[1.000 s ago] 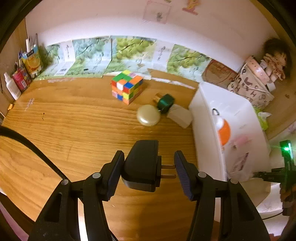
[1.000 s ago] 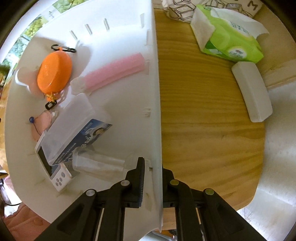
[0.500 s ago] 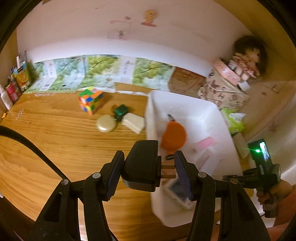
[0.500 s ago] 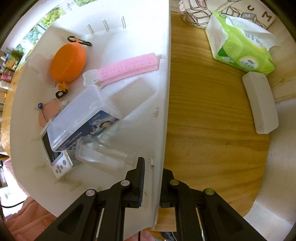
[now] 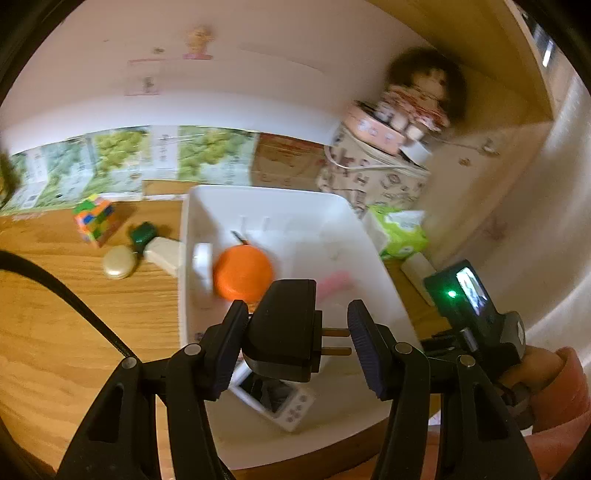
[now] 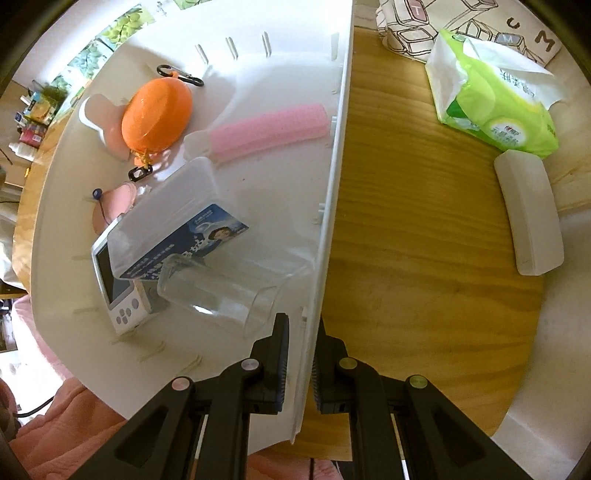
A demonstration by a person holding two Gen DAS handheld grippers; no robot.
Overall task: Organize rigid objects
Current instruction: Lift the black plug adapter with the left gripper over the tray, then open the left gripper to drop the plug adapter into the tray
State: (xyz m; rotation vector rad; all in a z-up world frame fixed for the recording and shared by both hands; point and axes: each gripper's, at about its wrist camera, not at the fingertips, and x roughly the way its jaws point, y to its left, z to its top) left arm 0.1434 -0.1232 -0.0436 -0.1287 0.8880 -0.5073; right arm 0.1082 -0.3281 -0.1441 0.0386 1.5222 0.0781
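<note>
Beyond the fingers, a wooden tabletop runs to a white wall under warm light, with grape-printed boxes along its foot.

Black claws, blue ribbed pads

Letters T, U and M stand on the patterned bag; other print is illegible.

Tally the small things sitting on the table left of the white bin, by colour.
Multicoloured: 1, the puzzle cube
Green: 1, the small box
Gold: 1, the round case
Cream: 1, the block
Total: 4
</note>
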